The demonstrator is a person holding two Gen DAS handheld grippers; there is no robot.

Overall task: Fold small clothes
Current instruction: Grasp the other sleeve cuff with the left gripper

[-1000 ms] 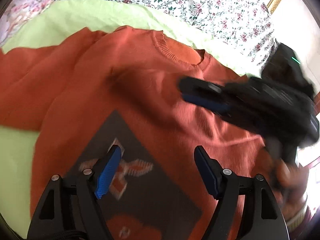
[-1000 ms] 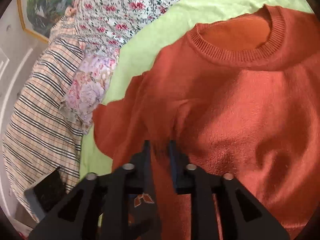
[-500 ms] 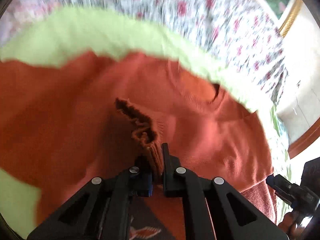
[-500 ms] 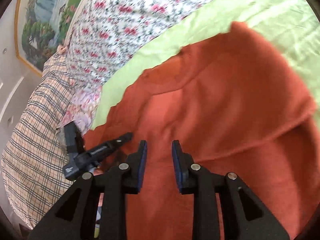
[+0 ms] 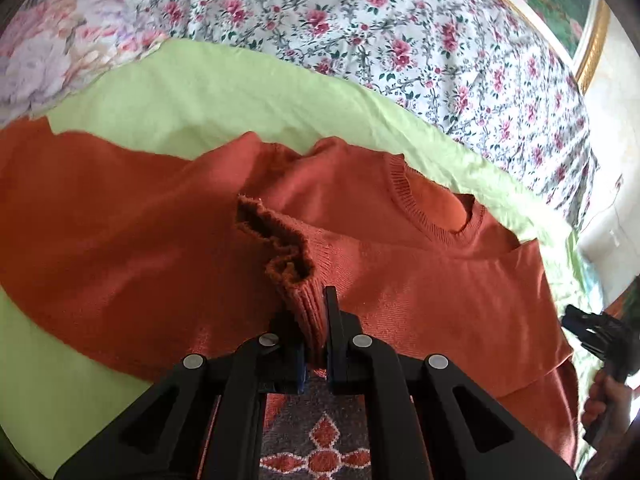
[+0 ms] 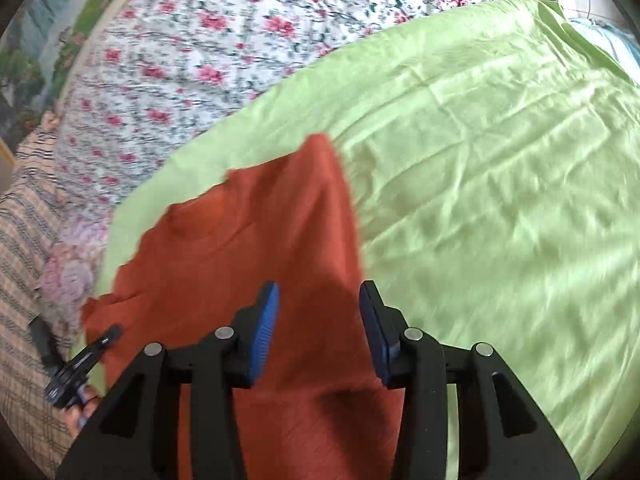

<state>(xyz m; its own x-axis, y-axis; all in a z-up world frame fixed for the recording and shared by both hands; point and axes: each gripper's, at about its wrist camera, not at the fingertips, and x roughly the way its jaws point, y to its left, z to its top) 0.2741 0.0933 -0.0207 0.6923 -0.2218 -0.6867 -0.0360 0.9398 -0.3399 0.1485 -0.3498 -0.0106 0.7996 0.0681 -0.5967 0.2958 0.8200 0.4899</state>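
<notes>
An orange knitted sweater (image 5: 420, 280) with a dark patterned patch on its front lies on a light green sheet (image 5: 200, 96). My left gripper (image 5: 314, 320) is shut on a ribbed sleeve cuff (image 5: 292, 264) of the sweater and holds it over the sweater's chest, below the round collar (image 5: 432, 216). My right gripper (image 6: 318, 332) is open and empty, its jaws above the sweater's edge (image 6: 280, 240) where it meets the sheet (image 6: 500, 200). The right gripper also shows at the right edge of the left wrist view (image 5: 600, 336).
A floral bedcover (image 5: 400, 32) lies beyond the green sheet. A checked cloth (image 6: 24, 240) is at the left in the right wrist view. A framed picture (image 5: 580, 8) hangs at the far wall. The left gripper shows low left in the right wrist view (image 6: 84, 360).
My left gripper closed on the sleeve cuff and carried it over the sweater's chest. My right gripper let go, opened wider and swung away to the sweater's far edge.
</notes>
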